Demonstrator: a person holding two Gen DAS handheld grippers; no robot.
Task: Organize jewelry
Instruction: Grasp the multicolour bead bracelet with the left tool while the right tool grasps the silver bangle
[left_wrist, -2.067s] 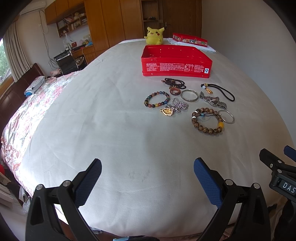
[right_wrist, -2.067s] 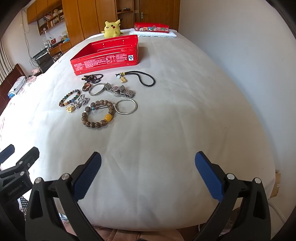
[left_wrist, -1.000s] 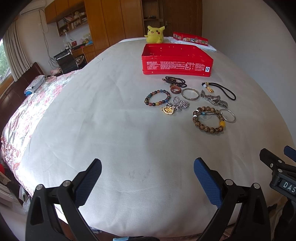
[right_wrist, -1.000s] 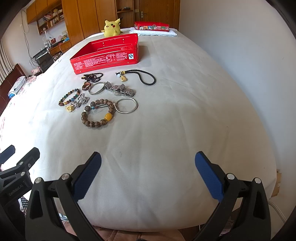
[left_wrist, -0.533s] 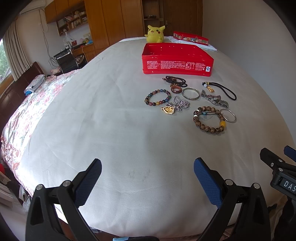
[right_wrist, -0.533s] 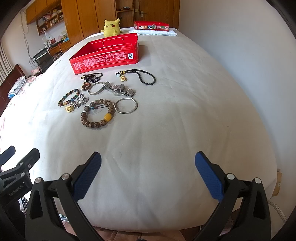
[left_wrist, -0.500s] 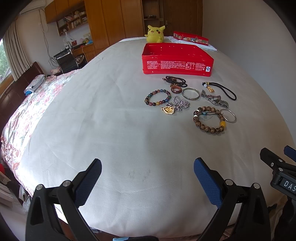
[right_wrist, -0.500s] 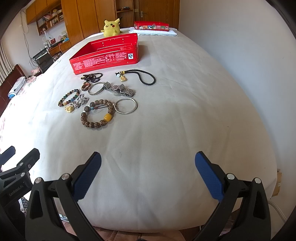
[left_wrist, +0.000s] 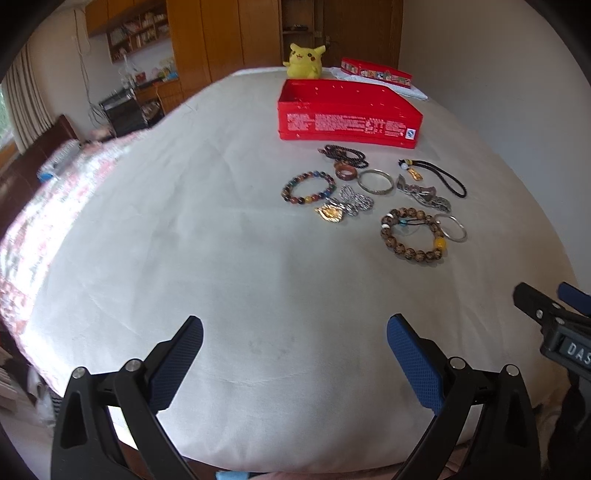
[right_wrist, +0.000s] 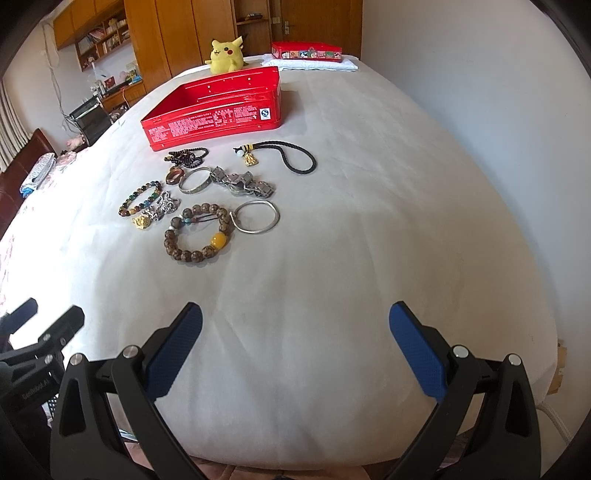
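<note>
Both grippers hung over the near edge of the bed (right_wrist: 332, 258), the left gripper (left_wrist: 294, 339) and the right gripper (right_wrist: 295, 328) each with fingers spread wide and nothing between them. The jewelry lay well ahead on the sheet: a wooden bracelet (right_wrist: 199, 232) touching a silver bangle (right_wrist: 256, 216), other pieces clustered behind. Beyond them stood the red tin (right_wrist: 214, 118), open.

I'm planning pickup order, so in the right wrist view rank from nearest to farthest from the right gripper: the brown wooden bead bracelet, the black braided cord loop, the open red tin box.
1. Brown wooden bead bracelet, ahead left of the right gripper.
2. Black braided cord loop, mid-bed, straight ahead.
3. Open red tin box, behind the jewelry, left.
</note>
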